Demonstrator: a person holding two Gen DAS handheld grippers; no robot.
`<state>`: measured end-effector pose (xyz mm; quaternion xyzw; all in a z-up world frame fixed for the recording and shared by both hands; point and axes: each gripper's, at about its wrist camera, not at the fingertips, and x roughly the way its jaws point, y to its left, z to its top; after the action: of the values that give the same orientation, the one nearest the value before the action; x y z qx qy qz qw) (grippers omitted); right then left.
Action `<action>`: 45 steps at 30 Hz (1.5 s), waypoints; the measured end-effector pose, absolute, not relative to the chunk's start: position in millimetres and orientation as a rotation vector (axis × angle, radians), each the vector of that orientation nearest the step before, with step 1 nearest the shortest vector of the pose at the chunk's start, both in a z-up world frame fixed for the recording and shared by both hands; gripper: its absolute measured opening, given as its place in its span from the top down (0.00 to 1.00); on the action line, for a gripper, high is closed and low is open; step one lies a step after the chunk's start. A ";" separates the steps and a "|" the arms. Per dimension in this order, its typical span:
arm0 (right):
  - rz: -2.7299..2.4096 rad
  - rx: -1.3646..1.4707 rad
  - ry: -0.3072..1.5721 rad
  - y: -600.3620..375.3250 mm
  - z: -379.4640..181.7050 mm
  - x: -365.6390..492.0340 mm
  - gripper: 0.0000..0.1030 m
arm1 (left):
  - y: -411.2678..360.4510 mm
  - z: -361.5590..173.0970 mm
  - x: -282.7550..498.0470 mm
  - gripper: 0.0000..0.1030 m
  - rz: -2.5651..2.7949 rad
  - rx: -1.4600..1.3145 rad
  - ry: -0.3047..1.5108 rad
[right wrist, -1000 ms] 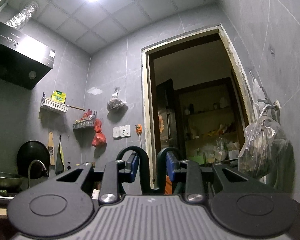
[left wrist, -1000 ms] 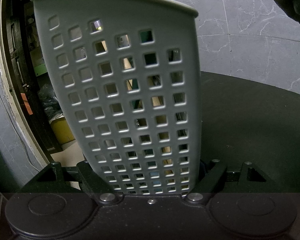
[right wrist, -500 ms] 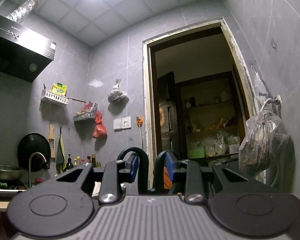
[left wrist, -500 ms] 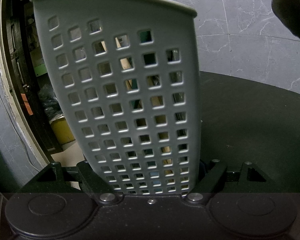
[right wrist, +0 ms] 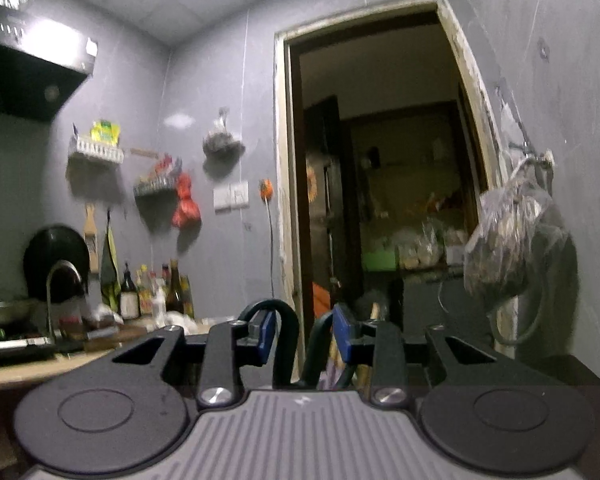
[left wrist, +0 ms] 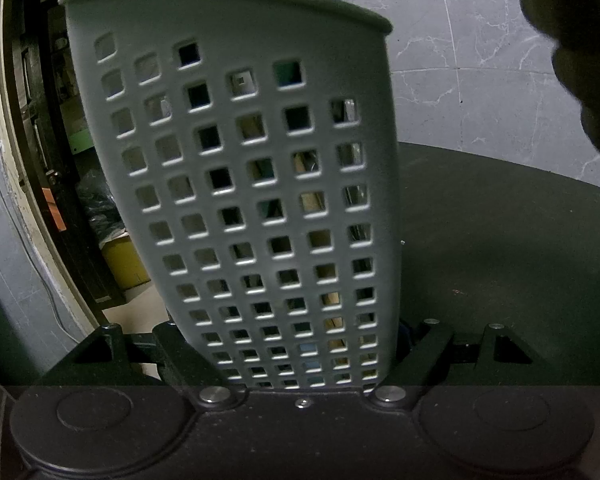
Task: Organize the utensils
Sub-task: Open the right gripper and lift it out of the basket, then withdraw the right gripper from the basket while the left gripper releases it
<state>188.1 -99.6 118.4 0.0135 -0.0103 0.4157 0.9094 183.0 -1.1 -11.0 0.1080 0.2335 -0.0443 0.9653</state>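
Note:
A white perforated utensil basket (left wrist: 236,152) fills the left wrist view, standing upright over a dark round table (left wrist: 500,264). My left gripper (left wrist: 296,340) is shut on its lower part, one finger against each side. Through the square holes I see pale wooden sticks (left wrist: 312,200) and something metallic (left wrist: 350,152) inside. In the right wrist view, my right gripper (right wrist: 304,336) holds up dark green scissors (right wrist: 288,344) by their two looped handles. The loops arch around the blue pads (right wrist: 265,336), and the jaws are opening. The blades are hidden below the gripper body.
A dark blurred shape (left wrist: 572,52) hangs at the upper right of the left wrist view, above the table. The right wrist view faces a doorway (right wrist: 380,200), a counter with bottles (right wrist: 152,292) and a tap (right wrist: 60,280) at left, and a hanging plastic bag (right wrist: 504,240) at right.
The right wrist view has tipped downward, bringing the counter and bottles into sight, and the blue pads stand slightly wider apart. The dark shape in the left wrist view has spread further in.

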 end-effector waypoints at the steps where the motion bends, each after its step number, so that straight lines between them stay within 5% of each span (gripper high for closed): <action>1: 0.856 0.021 -0.007 -99.4 116.3 188.7 0.55 | -1.1 -11.0 183.1 0.20 -0.089 0.219 0.473; 19: 0.824 -0.017 0.049 -109.8 101.6 185.3 0.15 | -6.1 -11.3 183.7 0.19 -0.080 0.235 0.470; 45: 0.735 0.088 0.016 -154.5 83.8 170.1 0.00 | -17.7 -9.4 178.0 0.18 -0.071 0.262 0.461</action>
<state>170.1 -154.5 83.8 0.0431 0.0080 0.3593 0.9322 178.0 -17.7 -9.4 0.1295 0.2280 -0.0350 0.9644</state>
